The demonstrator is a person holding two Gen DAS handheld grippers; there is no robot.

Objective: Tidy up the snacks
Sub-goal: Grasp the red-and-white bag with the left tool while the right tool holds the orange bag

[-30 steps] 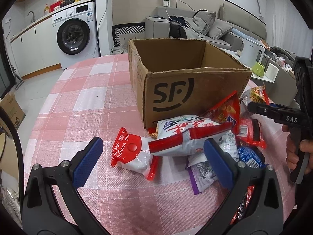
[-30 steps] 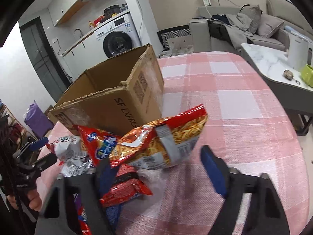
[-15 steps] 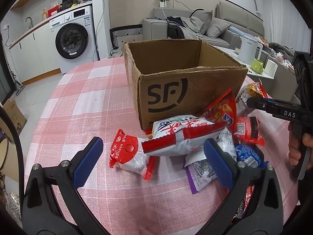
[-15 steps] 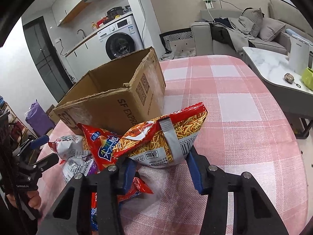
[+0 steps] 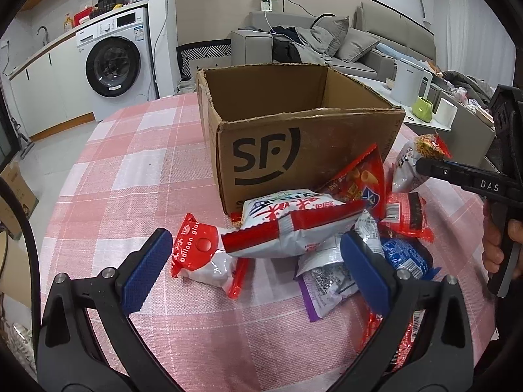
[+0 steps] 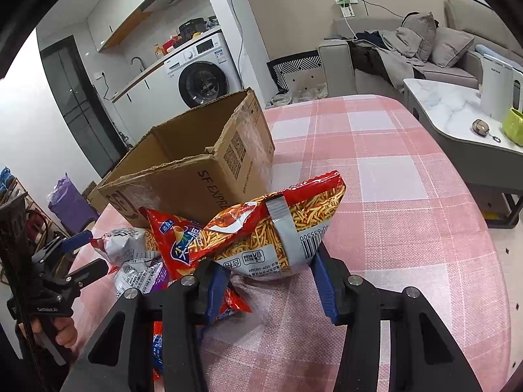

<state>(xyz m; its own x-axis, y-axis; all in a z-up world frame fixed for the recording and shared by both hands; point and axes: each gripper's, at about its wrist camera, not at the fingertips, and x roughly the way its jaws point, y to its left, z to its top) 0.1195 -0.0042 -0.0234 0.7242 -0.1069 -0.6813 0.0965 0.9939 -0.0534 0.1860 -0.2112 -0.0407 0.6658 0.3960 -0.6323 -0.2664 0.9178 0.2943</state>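
The left gripper [image 5: 255, 272] hangs with its jaws wide apart just short of the white-and-red snack bag [image 5: 294, 225], whose long axis runs crosswise to its 2 fingers. To the right, the right gripper [image 6: 266, 281] is nearer its target: its jaws straddle the noodle-snack bag [image 6: 278, 225], apparently pressing both sides. The cardboard box [image 6: 202, 163] stands just behind and left, so I judge the lift goes that way.
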